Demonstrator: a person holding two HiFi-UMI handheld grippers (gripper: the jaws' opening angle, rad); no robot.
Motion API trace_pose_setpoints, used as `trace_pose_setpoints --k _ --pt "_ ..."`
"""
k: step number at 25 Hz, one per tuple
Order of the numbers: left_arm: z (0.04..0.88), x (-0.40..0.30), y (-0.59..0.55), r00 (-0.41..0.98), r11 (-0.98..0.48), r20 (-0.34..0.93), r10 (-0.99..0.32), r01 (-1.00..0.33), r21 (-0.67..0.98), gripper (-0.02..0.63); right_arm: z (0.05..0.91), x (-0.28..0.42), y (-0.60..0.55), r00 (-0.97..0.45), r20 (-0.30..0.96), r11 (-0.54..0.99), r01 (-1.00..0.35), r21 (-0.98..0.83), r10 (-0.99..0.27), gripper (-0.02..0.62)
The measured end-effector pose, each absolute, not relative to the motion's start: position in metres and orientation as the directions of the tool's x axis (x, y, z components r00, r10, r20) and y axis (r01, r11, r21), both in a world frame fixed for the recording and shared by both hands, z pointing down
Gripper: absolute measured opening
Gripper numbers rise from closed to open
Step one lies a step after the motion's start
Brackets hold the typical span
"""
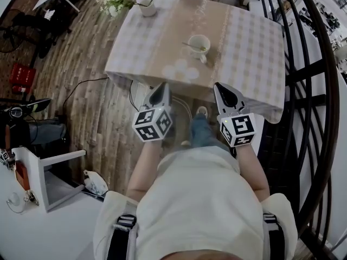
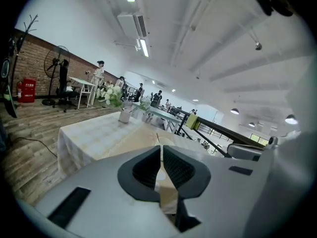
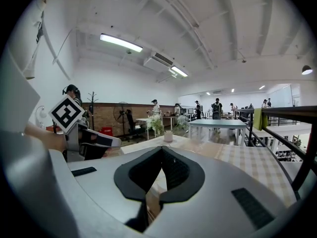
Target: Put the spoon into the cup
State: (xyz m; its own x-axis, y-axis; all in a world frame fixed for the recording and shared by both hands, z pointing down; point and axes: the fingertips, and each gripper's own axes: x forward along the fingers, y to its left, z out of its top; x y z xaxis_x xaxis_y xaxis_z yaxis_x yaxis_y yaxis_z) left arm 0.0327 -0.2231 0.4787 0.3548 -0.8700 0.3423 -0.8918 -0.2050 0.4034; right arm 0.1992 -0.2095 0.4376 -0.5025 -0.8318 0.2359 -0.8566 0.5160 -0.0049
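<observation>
Closest to you, your left gripper [image 1: 161, 89] and right gripper [image 1: 221, 88] hang side by side in front of your lap. They point at the counter [image 1: 244, 47] but stop short of its near edge. In the left gripper view, your fingers [image 2: 146, 167] meet at the tips with nothing between them. The right gripper view shows the same: those fingers [image 3: 143, 170] are closed tip to tip and empty, with your left gripper just off to one side.

Beyond the tips, a checked cloth [image 1: 162, 42] covers the counter and drapes over its front edge. The white cup [image 1: 199, 45] stands on it roughly ahead of you, a little nearer your right gripper and well apart from both. The spoon [image 1: 191, 45] already lies in the cup, its handle jutting over the left rim.

Farther back, near the counter's far left corner, stands a white vase [image 1: 147, 7] of flowers. A dark railing [image 1: 303, 75] curves along your right side
</observation>
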Motion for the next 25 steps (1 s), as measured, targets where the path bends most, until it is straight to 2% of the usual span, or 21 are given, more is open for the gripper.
trace_pose_setpoints --k 14,25 --pt "0.444 0.039 -0.143 0.377 -0.293 0.279 -0.883 -0.908 0.300 0.009 0.434 0.193 -0.137 -0.520 0.212 0.531 -0.847 -0.006 -0.828 0.000" --pt "0.442 0.038 -0.120 0.390 -0.307 0.280 -0.877 -0.904 0.297 0.009 0.434 0.184 -0.116 -0.533 0.203 0.542 -0.840 -0.015 -0.821 0.000"
